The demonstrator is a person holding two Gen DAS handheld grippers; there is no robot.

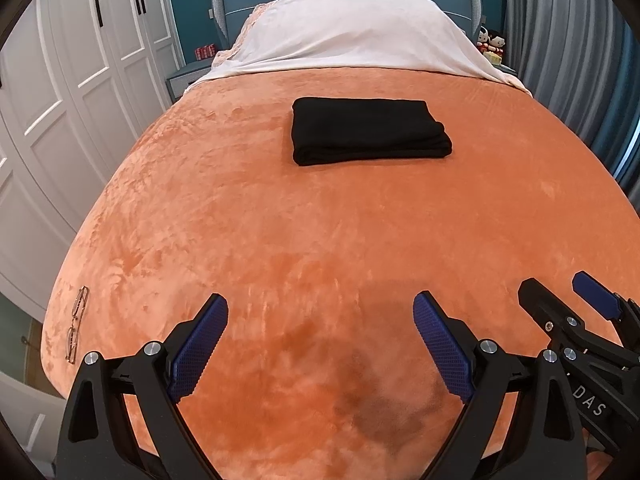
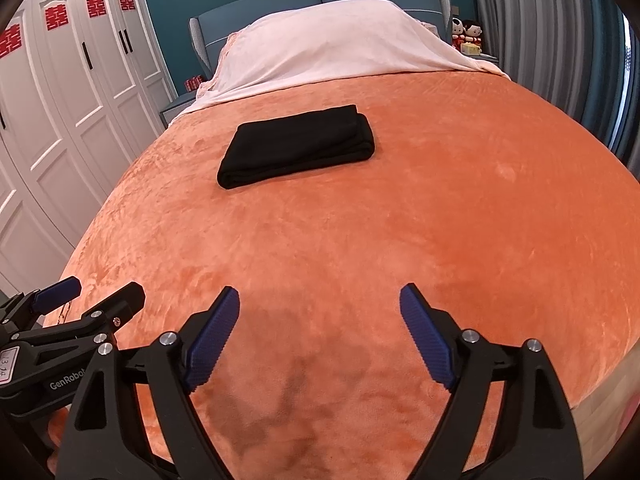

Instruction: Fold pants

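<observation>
Two wide-open, empty grippers, left gripper (image 1: 320,308), right gripper (image 2: 319,299), above orange blanket (image 1: 320,232), folded pants (image 1: 370,131) beyond.

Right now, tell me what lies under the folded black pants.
The folded black pants rest on the orange blanket; only blanket shows around them. Anything beneath the bundle is covered.

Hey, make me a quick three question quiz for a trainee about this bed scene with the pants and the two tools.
1. True or false: the black pants lie spread out flat and unfolded on the orange blanket.
2. Multiple choice: the left tool and right tool are A) both open and empty, B) both clamped on cloth, C) one of each.
3. What lies near the blanket's left edge?

Key: 1 false, they are folded; 2 A; 3 eyeglasses.
</observation>
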